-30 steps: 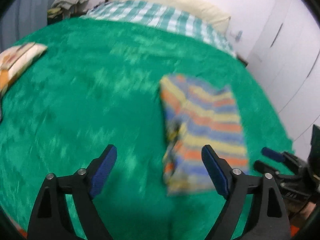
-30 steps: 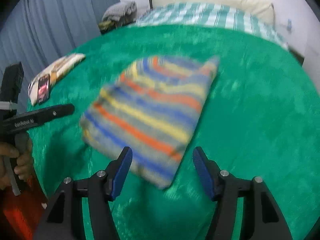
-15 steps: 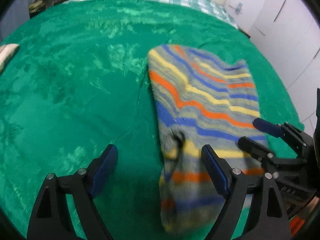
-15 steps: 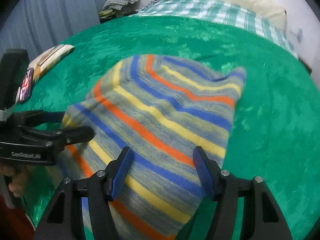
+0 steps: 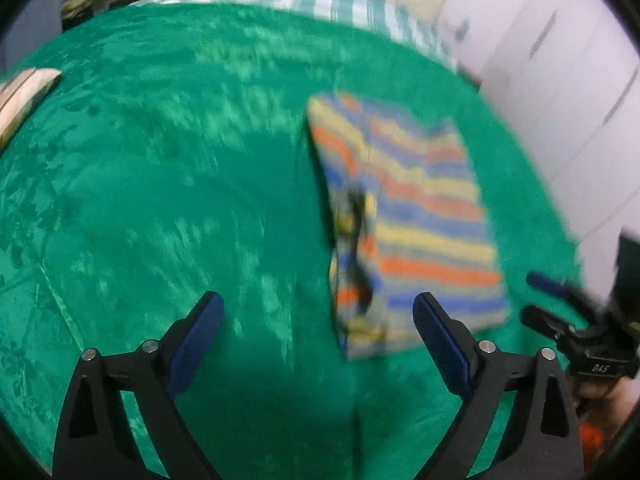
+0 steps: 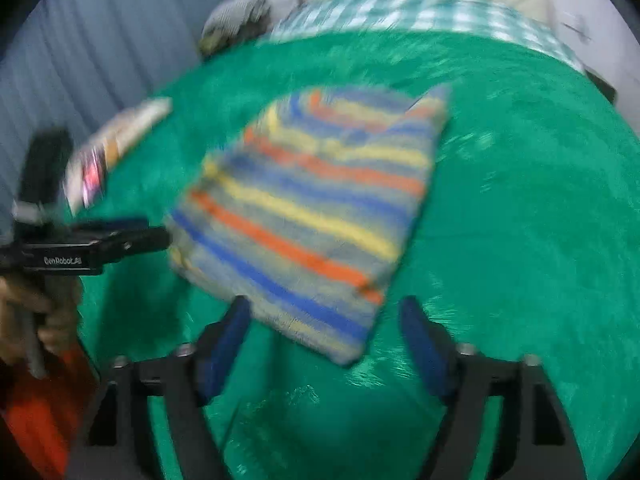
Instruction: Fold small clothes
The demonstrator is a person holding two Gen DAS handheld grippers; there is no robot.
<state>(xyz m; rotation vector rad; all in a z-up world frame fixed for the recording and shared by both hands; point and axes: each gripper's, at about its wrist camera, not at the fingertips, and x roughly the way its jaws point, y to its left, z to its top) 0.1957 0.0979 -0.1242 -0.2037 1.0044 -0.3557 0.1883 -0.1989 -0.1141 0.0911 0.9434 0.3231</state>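
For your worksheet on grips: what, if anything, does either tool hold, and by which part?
Nothing: both tools' jaws are opening, empty. The striped garment lies free on the green blanket.

Both views are smeared by motion. Ahead of the left gripper's (image 5: 318,322) opening jaws, the striped garment (image 5: 412,216) is too blurred to show its folds, and a dark streak on its near-left edge cannot be identified. Right of those jaws, the right gripper (image 5: 560,304) is cut off by the picture's edge. Left of the right gripper's jaws, the hand (image 6: 36,316) is blurred and cropped.
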